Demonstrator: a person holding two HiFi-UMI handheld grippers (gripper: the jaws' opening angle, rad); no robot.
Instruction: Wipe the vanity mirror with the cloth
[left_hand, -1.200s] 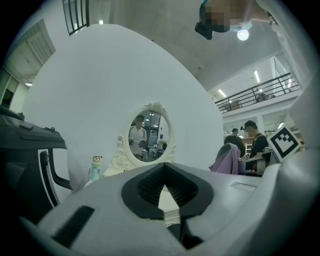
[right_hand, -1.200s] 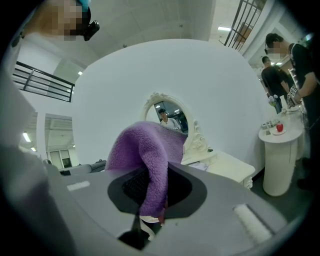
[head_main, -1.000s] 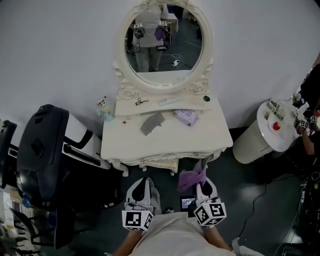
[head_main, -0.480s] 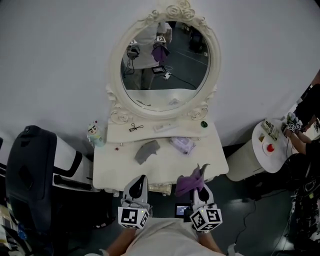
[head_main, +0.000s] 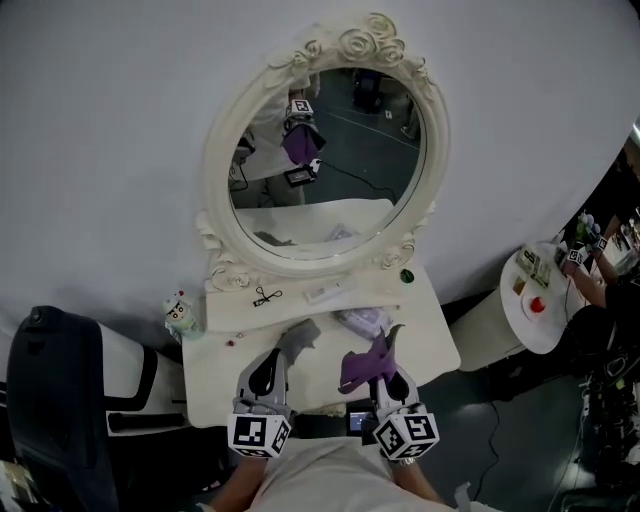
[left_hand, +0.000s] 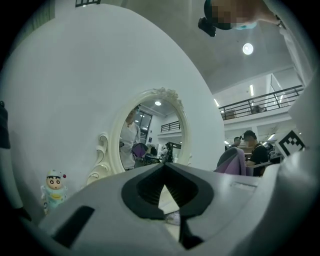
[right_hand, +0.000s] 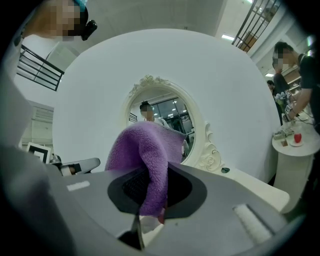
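Vanity mirror (head_main: 325, 165): purple cloth (head_main: 365, 362) below it, pinched in the closed right gripper (head_main: 390, 383); left gripper (head_main: 268, 368) closed on nothing; best to lift the cloth's loose fold flat onto the glass and sweep evenly.

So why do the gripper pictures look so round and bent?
Left gripper view: a wide-angle lens bows the white wall into a dome and darkens the corners; the vanity mirror stays fairly sharp. Right gripper view: same bowing, with the purple cloth looming large near the lens. Head view: milder curve, dim, even light.
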